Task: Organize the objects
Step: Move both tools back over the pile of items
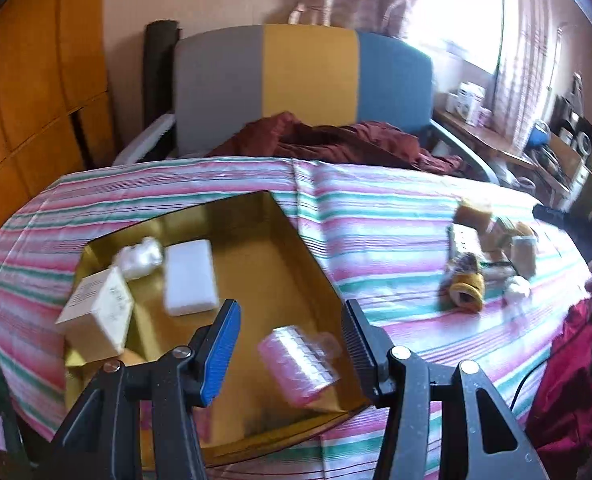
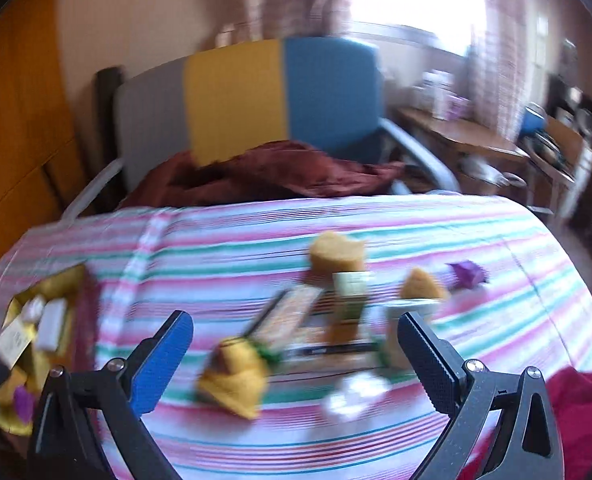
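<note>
The left gripper (image 1: 291,344) stands apart, gripping nothing; a pink roll (image 1: 298,364) lies just below it in the gold box (image 1: 255,256). The right gripper (image 2: 296,360) gapes wide over blurred clutter (image 2: 336,312) at twelve o'clock; bare striped cloth (image 2: 516,320) lies at two o'clock.

Your left wrist view looks forward and down along its fingers from close above the gold box (image 1: 255,264), which fills the lower left; the striped cloth (image 1: 376,216) runs beyond to the chair (image 1: 308,84) and window at the far side. Your right wrist view faces the same way, tilted down too, from further right, near above the blurred pile (image 2: 336,320) of small items at centre. Both views share the cloth, chair, window and side desk; the box sits at the right view's left edge, the pile at the left view's right.
</note>
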